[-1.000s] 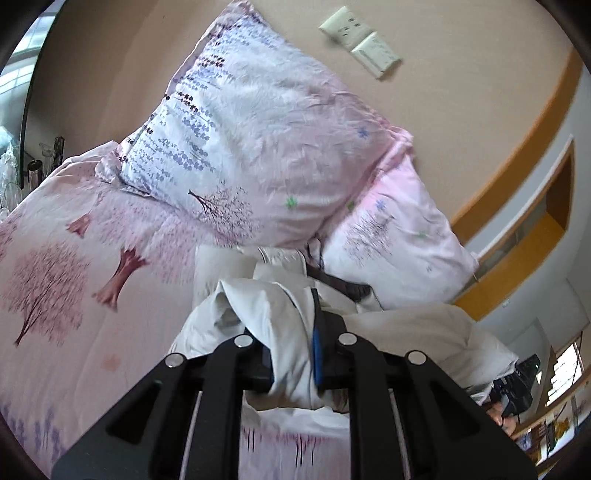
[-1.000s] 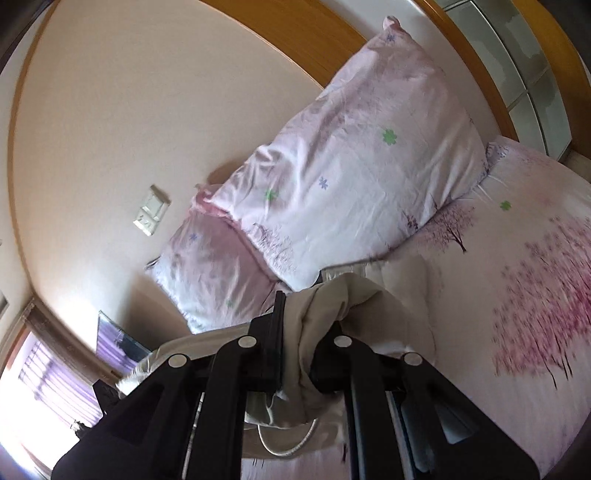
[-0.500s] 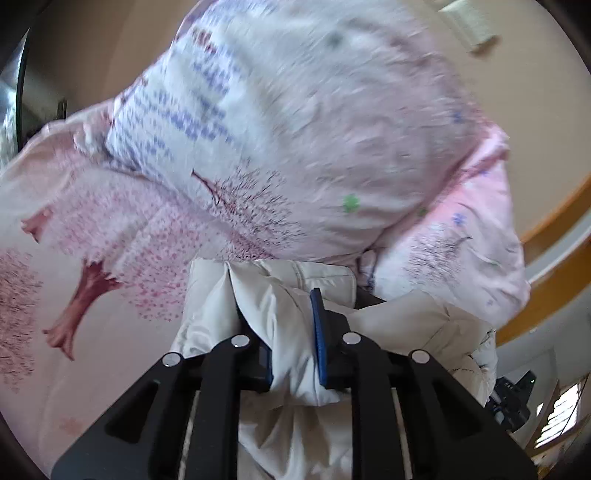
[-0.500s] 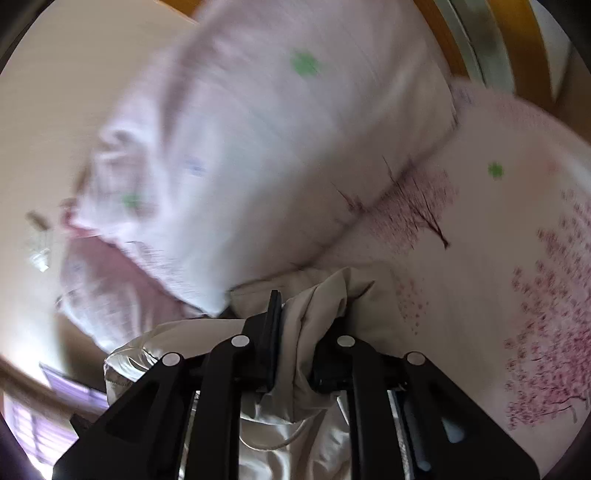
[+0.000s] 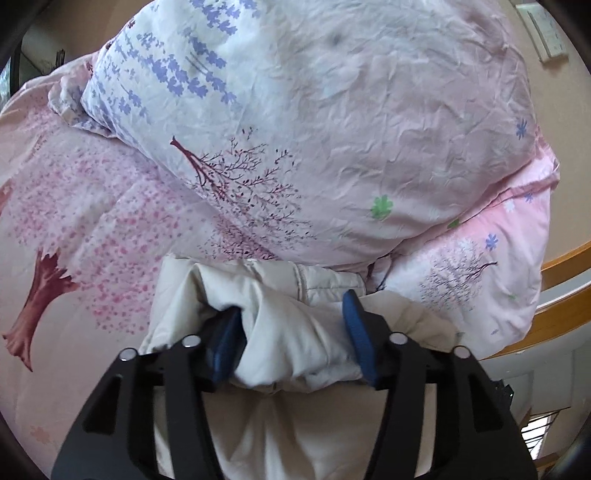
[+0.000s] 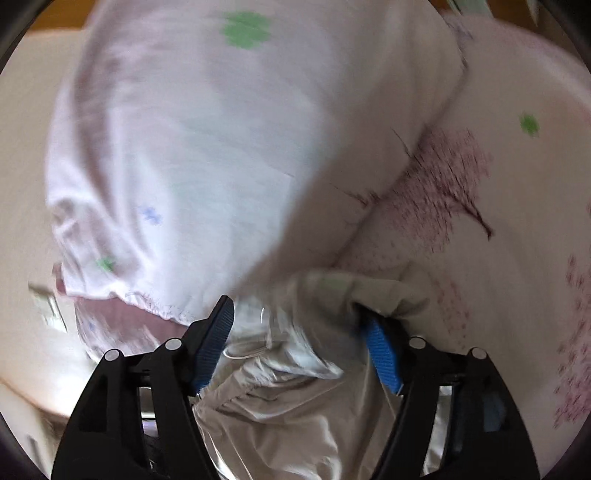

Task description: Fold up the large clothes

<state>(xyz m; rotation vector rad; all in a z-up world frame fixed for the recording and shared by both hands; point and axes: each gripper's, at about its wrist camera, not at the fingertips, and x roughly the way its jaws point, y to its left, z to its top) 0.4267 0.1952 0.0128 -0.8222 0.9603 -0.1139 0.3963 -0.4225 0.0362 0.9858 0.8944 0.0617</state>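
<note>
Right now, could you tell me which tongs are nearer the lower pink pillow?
Probably right: the right tongs nearly meet the lower pink pillow; jacket separates the left tongs from it.

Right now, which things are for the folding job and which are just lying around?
For the job:
- cream jacket, lying bunched on the bed
- left claw, just opened, jacket cloth between its pads
- right claw, just opened, cloth between its pads

Just lying about:
- big flowery pillow
- pink pillow under it
- tree-print bedspread
- wall switch
</note>
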